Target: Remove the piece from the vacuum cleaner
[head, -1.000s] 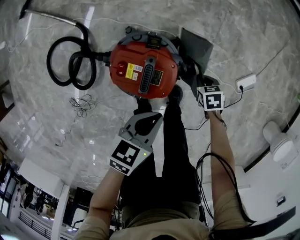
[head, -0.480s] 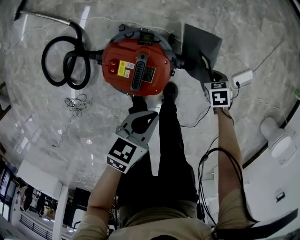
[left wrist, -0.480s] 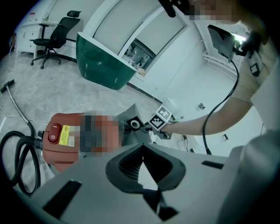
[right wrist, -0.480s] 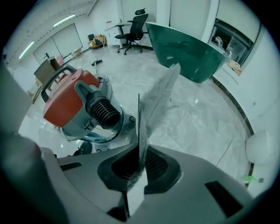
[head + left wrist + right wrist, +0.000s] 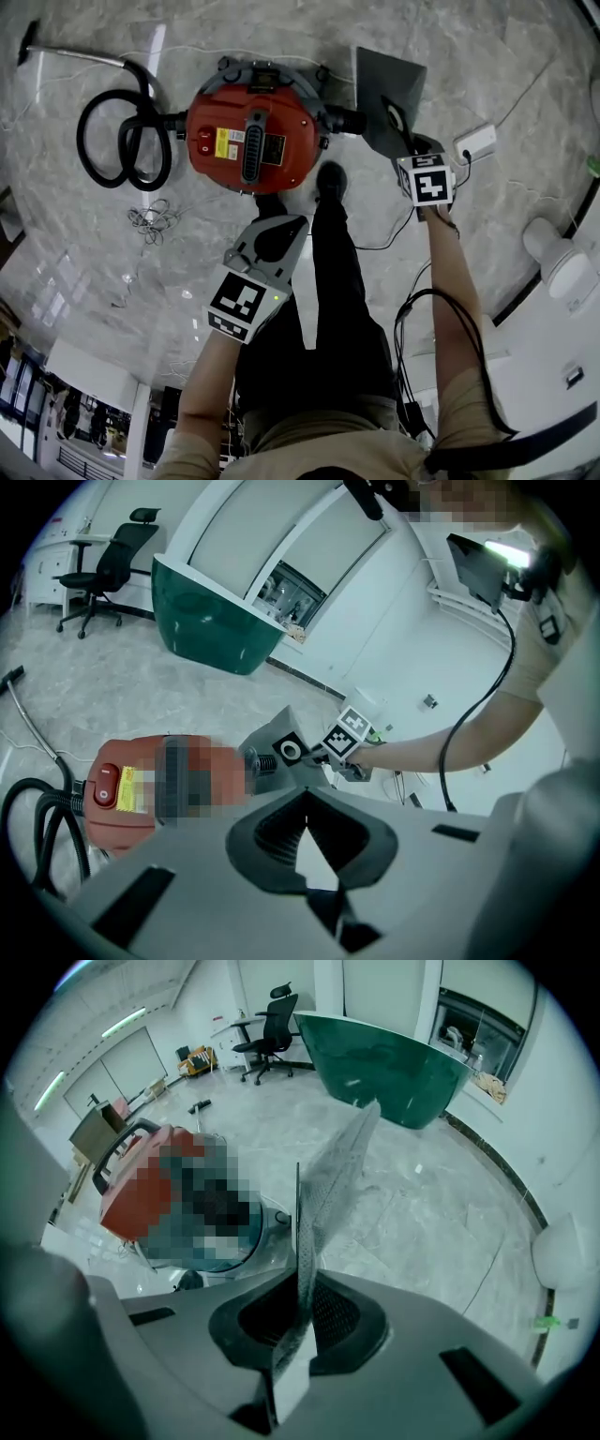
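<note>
Right claw (image 5: 403, 141) grips the grey piece (image 5: 384, 84) beside the red vacuum cleaner (image 5: 248, 141). Left claw (image 5: 279, 225) is closed on nothing. Only the gripper views show the green counter (image 5: 394, 1063).

The floor (image 5: 84, 281) lies mostly open at lower left and upper right; the vacuum cleaner (image 5: 248, 141), its coiled hose (image 5: 117, 141) and the grey piece (image 5: 384, 84) crowd the top.

A white power strip (image 5: 473, 142) lies on the marble floor (image 5: 450, 37) at the right, a tangled thin cord (image 5: 145, 217) at the left. Far off stand a green counter (image 5: 394, 1054) and a black office chair (image 5: 272, 1016).
</note>
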{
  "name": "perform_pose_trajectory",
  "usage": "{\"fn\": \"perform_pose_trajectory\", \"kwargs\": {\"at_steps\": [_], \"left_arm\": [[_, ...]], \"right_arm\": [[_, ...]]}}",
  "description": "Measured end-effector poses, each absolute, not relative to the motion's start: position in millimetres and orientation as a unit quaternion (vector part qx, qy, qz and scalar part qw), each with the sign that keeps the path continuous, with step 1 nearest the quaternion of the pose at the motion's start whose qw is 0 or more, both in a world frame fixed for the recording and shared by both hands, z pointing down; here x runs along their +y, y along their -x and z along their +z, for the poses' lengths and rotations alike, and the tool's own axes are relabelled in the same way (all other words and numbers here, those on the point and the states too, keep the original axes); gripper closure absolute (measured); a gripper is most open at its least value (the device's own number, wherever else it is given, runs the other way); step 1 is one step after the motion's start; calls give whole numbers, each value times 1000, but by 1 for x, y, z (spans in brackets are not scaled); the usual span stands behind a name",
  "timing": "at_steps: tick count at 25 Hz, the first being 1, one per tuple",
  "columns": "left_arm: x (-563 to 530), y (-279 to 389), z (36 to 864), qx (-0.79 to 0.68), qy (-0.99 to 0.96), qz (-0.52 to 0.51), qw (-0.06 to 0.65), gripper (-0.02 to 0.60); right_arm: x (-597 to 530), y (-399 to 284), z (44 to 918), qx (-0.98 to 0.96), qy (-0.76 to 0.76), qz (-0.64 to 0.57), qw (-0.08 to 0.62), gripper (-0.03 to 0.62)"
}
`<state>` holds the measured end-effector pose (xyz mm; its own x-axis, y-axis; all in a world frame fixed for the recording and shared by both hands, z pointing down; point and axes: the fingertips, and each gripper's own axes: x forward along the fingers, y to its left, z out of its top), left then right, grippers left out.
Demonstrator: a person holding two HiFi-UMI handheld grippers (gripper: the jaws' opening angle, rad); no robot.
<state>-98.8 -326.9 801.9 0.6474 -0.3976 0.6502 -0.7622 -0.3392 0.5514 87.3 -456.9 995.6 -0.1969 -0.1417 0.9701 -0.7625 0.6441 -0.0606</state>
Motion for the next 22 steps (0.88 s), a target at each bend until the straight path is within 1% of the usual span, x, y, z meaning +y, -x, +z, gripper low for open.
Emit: {"fn": "perform_pose_trajectory", "kwargs": {"at_steps": [11,16,22], "left_arm": [[-327,94,788,-374,-798,221,417,580],[-330,102,774,-380,-800,250,391,580],[-343,108,737,-393,-807,256,358,580]], "right_arm": [[-461,-106,980,-705,-346,343,515,569],[-463,-127,958,-687,-380,393,479,569],[-477,-164,918,-669,-428,409,450,569]]}}
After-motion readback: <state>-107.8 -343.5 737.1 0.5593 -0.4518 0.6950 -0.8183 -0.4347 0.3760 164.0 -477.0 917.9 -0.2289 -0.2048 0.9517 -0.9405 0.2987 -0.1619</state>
